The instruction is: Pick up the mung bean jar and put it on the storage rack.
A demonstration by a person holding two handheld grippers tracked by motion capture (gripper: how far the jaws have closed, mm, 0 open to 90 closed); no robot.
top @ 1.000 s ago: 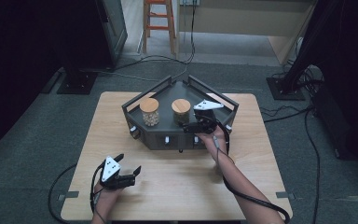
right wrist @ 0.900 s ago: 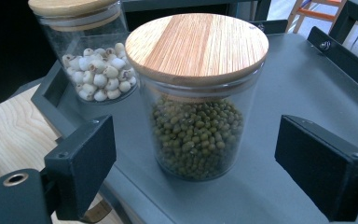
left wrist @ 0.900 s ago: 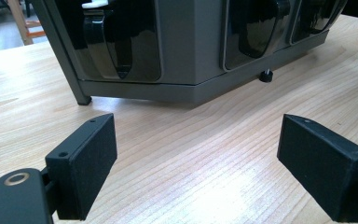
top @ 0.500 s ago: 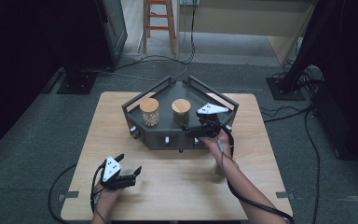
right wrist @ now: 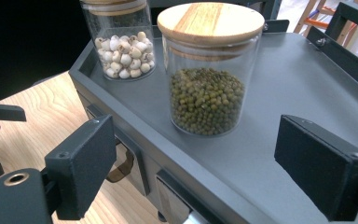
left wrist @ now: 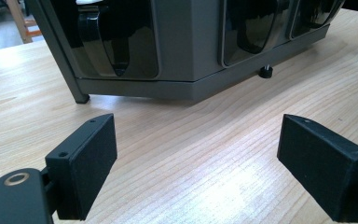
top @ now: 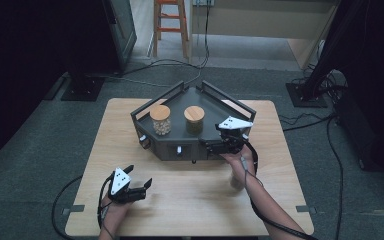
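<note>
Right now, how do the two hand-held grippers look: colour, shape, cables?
Both the left gripper and the right gripper are black, each topped by a pale three-cornered plate with small dark dots. Each carries two flat, rectangular black pads with small screw holes. A black cable trails from each along the bare forearm.

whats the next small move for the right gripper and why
Probably ease the right gripper forward until its open jaws straddle the jar of green beans, then close. That jar stands upright on the grey stand, straight ahead and centred between the jaws, with nothing gripped yet. The jar of white beans sits farther back and off to the side, so it looks the less likely target.
</note>
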